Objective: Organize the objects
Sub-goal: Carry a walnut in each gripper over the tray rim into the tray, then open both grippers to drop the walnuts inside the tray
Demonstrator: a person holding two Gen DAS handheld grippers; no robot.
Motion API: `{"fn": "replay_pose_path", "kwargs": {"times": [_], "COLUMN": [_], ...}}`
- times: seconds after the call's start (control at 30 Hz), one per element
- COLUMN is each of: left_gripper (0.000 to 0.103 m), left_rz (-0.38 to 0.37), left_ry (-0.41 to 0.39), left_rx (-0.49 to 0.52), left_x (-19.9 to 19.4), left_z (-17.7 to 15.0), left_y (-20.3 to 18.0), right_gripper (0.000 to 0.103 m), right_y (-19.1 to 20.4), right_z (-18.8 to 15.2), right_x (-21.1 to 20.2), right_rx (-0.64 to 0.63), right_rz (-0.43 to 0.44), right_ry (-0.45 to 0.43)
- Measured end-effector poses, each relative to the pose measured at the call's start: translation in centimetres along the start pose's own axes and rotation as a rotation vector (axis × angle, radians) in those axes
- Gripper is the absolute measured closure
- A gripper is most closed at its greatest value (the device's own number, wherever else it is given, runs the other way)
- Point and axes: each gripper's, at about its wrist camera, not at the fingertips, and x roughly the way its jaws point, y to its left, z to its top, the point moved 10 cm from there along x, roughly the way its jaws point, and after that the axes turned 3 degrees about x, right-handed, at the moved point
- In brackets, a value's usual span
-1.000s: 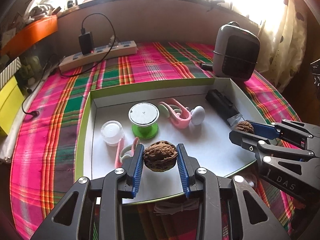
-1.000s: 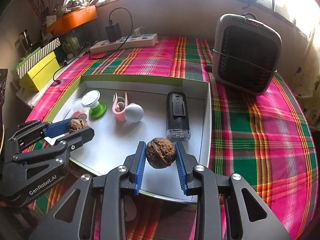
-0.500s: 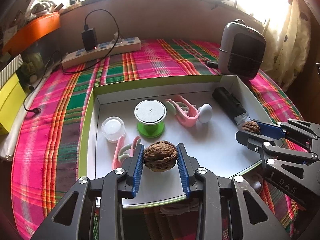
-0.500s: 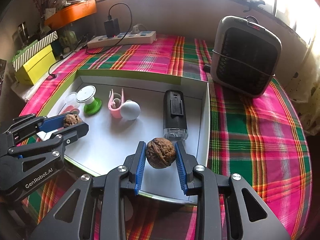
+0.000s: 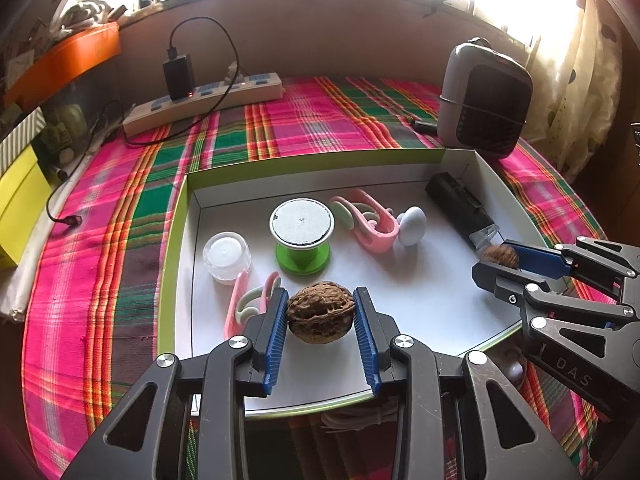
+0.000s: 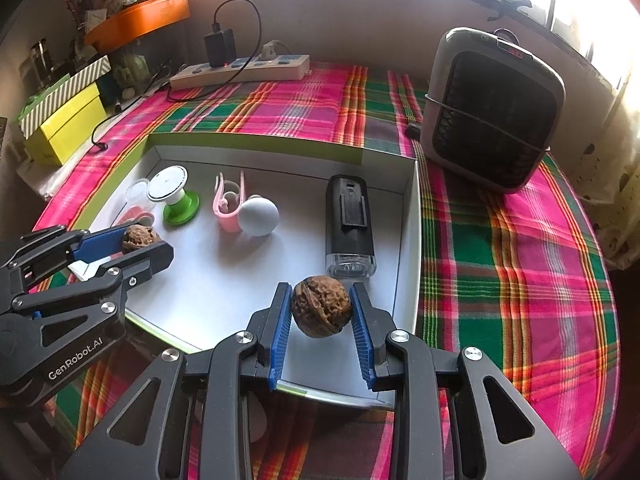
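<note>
Nothing has shifted since a second ago: our left gripper (image 5: 321, 312) and right gripper (image 6: 320, 307) each clamp a walnut (image 5: 320, 312), hard, light, round, best pinched across its widest middle.

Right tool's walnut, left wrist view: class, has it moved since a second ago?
No. The walnut in the right tool still sits beside the black device, at its clear end.

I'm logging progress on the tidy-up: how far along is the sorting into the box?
Done: the green spool, small jar, pink clips, white egg shape and black device lie in the box. In hand: the left gripper and right gripper each clamp a walnut above it. Left: setting both walnuts down.
</note>
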Motion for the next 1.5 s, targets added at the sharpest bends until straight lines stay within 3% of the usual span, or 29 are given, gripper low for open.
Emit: {"fn": "replay_pose_path", "kwargs": {"times": [0.5,1.03,1.5], "left_gripper": [0.072,0.07,0.069], "left_rz": [-0.002,-0.003,0.006], "left_ry": [0.003,-0.018,-0.085], "left_rx": [-0.012,-0.004,-0.006], "left_x": [0.0,-1.2,-4.6], "left_z": [-0.2,-0.4,-0.6], "left_y": [0.0,-0.2,0.0], "right_gripper": [0.072,0.062,0.06], "right_y": [-0.1,-0.3,0.2], "right_z": [0.0,-0.1,-0.3], "right_x": [0.1,-0.8,-3.3], "right_rx": [0.004,0.036,0.068], "right_rz": [-0.012,-0.012,-0.011], "right_ry": [0.0,-0.024,-0.082]}}
